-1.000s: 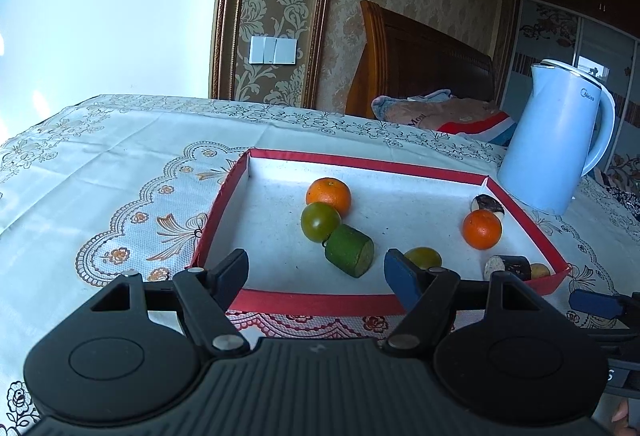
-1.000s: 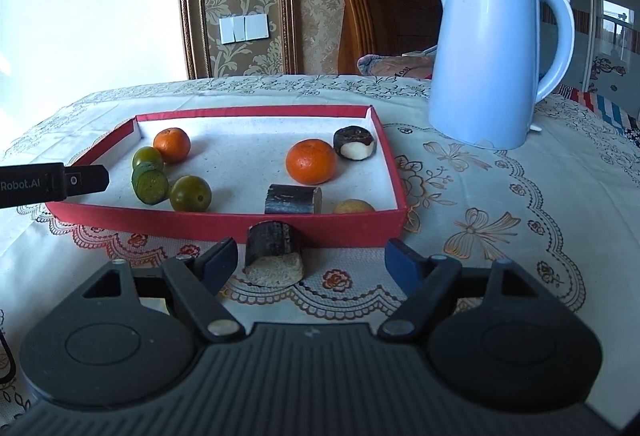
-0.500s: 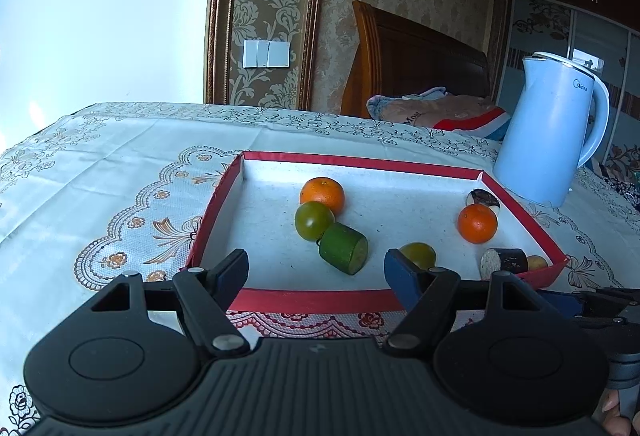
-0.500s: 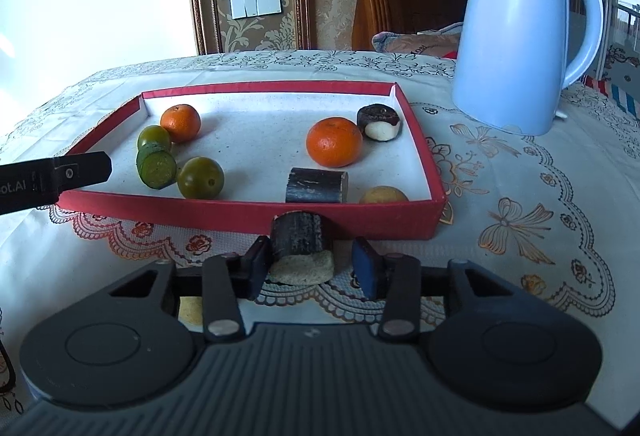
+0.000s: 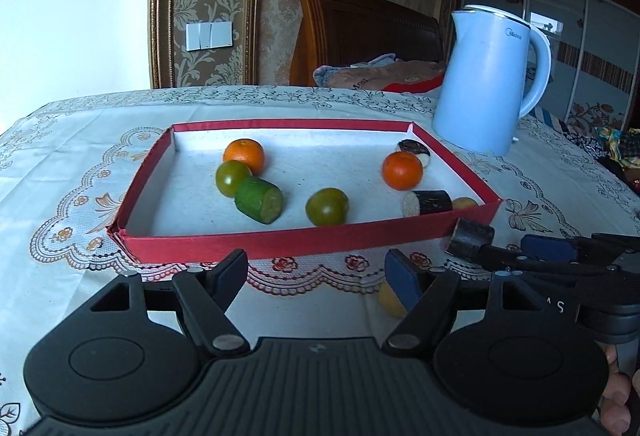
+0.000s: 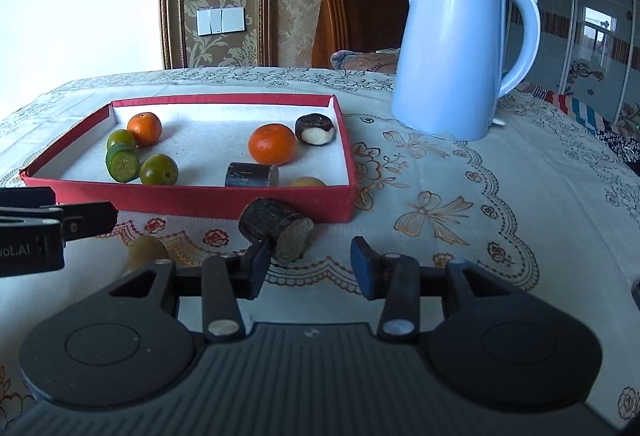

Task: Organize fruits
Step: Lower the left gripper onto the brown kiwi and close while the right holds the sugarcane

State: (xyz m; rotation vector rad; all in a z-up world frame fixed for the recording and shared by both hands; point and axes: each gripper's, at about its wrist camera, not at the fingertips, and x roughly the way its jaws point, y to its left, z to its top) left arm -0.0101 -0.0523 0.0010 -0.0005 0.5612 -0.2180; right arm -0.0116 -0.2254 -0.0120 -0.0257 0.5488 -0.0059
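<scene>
The right tongs (image 6: 310,260) are hanging just above the cloth (image 6: 500,172) with their jaws opening. A gap is showing between the pads. A dark stub (image 6: 276,232) is lying tilted at the tip of the left finger (image 6: 256,268), touching it or nearly so. The right finger (image 6: 364,268) is standing clear of it, so nothing is being squeezed. The stub is sitting outside the tray (image 6: 192,200), just in front of its near wall and towards the right corner.

The left tongs (image 5: 316,272) are standing wide apart over bare cloth, near the tray's front wall, gripping nothing. A yellow fruit (image 5: 390,302) is lying on the cloth just behind the right finger (image 5: 402,282), which is partly hiding it. Whether they are touching is not clear.

Inside the tray:
- An orange (image 5: 244,155) is sitting far left, with a green fruit (image 5: 232,178) against it.
- A cucumber piece (image 5: 260,200) is lying against that green fruit.
- A second green fruit (image 5: 326,207) is lying near the middle of the front.
- A second orange (image 5: 402,170) is sitting on the right.
- A dark round piece (image 5: 414,149) is lying just behind the second orange.
- A dark stick (image 5: 428,202) and a small yellow fruit (image 5: 464,202) are lying in the near right corner.

A blue kettle (image 6: 452,56) is standing on the cloth, far right of the tray.
</scene>
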